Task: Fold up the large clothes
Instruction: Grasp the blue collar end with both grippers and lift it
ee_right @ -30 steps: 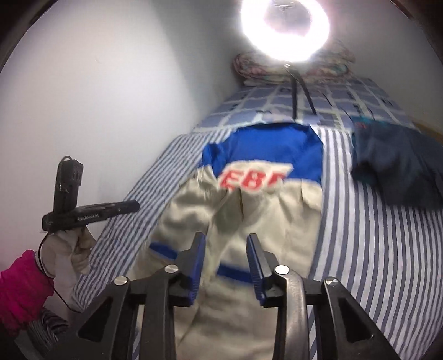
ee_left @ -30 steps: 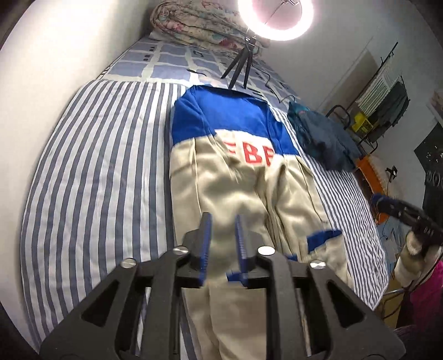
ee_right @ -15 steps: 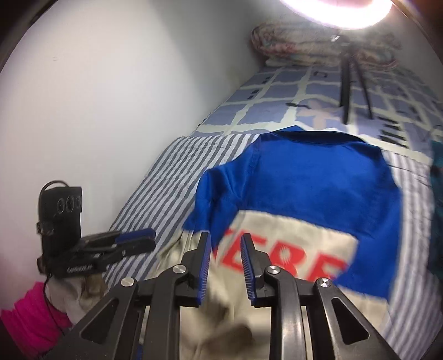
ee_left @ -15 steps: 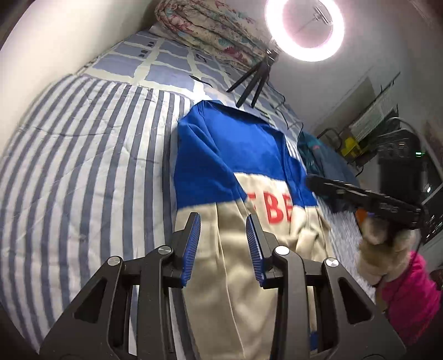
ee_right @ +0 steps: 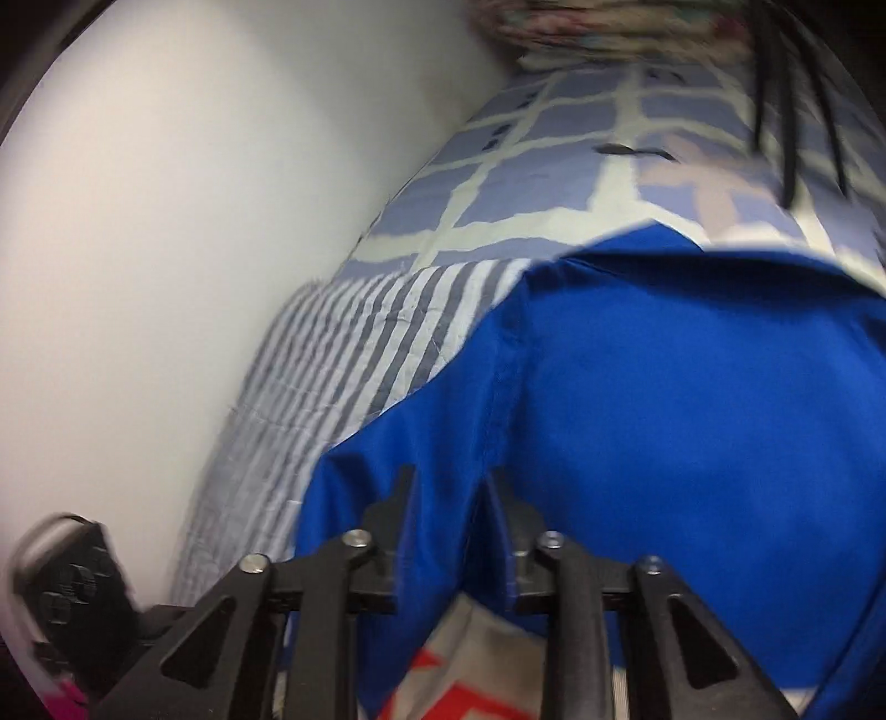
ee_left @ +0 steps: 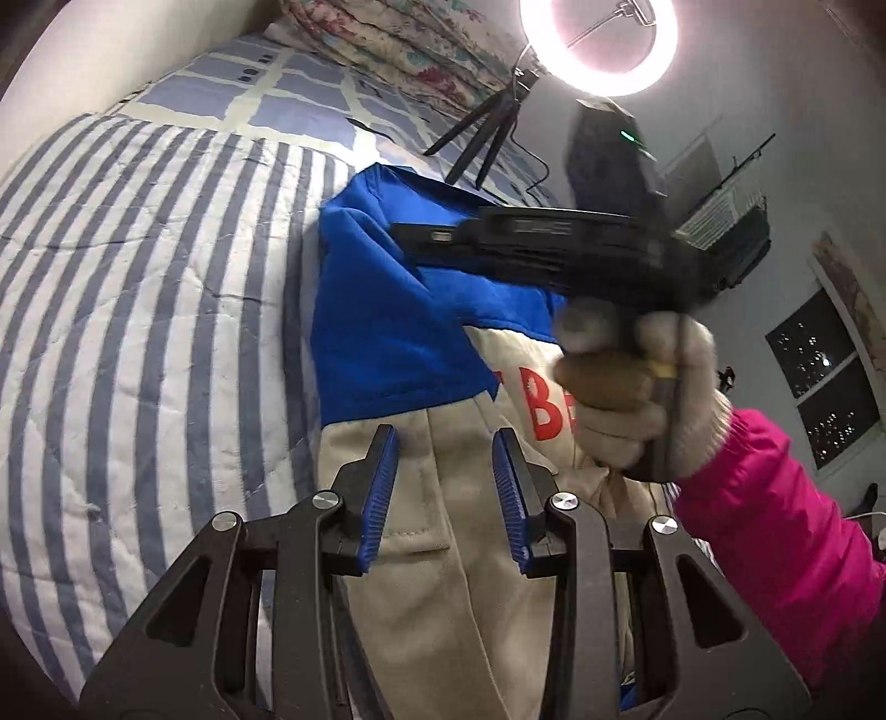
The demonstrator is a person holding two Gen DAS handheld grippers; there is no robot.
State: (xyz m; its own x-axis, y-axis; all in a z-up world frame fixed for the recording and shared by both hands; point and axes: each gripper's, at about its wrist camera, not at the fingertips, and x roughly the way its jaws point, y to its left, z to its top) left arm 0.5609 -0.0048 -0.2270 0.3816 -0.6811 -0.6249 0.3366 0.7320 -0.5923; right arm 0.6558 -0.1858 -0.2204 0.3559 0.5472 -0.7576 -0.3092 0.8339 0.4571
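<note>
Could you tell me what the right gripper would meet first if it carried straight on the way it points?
Most likely the blue upper part of the jacket: the right gripper, jaws open, points at it, though blur hides the gap.

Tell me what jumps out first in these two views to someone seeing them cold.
The vivid blue and cream garment with red letters lies spread along the middle of the blue-and-white striped bedspread. At the far end of the bed glows a round white ring light on a small black tripod. In the left wrist view, the right tool, gripped by a gloved hand with a pink sleeve, reaches across over the blue part; both tools are open.
</note>
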